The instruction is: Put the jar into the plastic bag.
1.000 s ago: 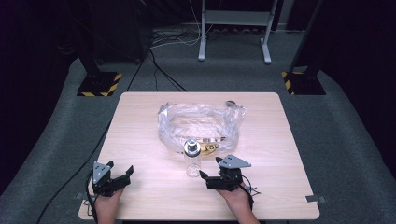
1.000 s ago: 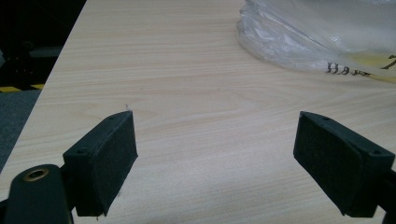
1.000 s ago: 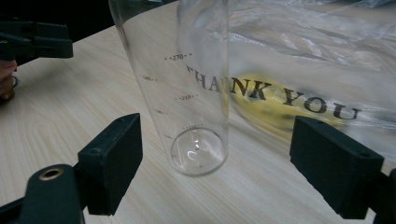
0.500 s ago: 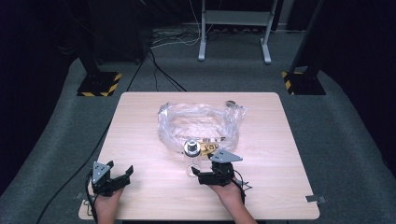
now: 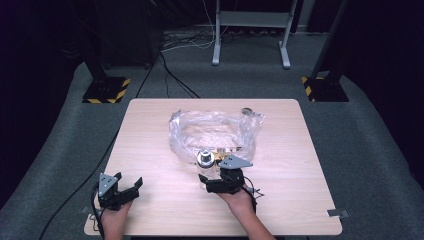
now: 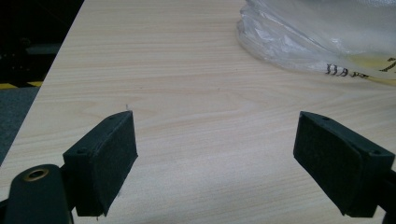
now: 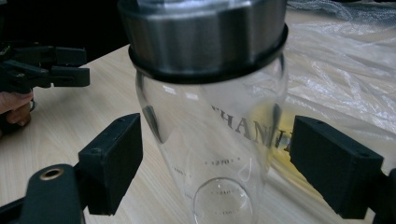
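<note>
The wooden table (image 5: pixel 150 130) spreads wide and pale ahead of both grippers. Beyond the right gripper (image 5: pixel 220 181), a crumpled clear plastic bag (image 5: pixel 215 132) sprawls across the middle of the tabletop, and in the left gripper view its printed edge sits ahead and off to the right of the jaws. Now the glass shaker (image 7: pixel 210 116): a clear tapered vessel with a ribbed metal top, standing upright directly between the right gripper's jaws, close to the camera. In the high view it stands just in front of that gripper, right at the bag's near edge. The right gripper's jaws are spread, one pad on either side of the glass with a gap showing each way, so no squeeze on it. Faint lettering runs across the glass; it looks like a brand name, though the curve makes it hard to read. Over to the left gripper (image 5: pixel 119 189), well apart from the shaker: jaws spread wide over bare wood, nothing between the pads (image 6: pixel 109 156). From the right gripper view it shows far off to the left, held in a hand (image 7: pixel 16 105).
</note>
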